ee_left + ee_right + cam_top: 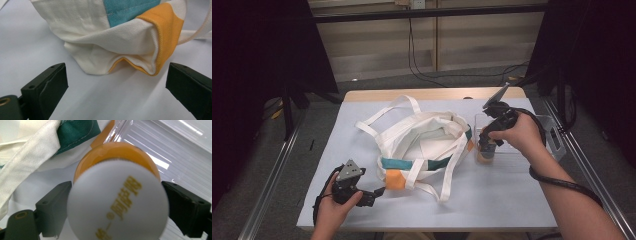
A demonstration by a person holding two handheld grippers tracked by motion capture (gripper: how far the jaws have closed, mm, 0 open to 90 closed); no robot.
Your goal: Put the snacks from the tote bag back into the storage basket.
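A white cloth tote bag (427, 140) with teal and orange patches lies open in the middle of the table. My left gripper (379, 191) rests low at the bag's near left corner, its jaws open and level with the table. In the left gripper view the orange-edged bag corner (120, 45) lies just beyond the left gripper (116, 87), untouched. My right gripper (486, 150) points down into a clear plastic container (512, 155) to the right of the bag. An orange bottle with a white cap (117, 202) stands between its open jaws, and a thin gap shows beside the bottle.
The grey table top (492, 200) has free room in front of and to the left of the bag. The bag's straps (444, 192) trail toward the near edge. Metal rails (267, 185) run along both table sides. Cables hang on the back wall (412, 55).
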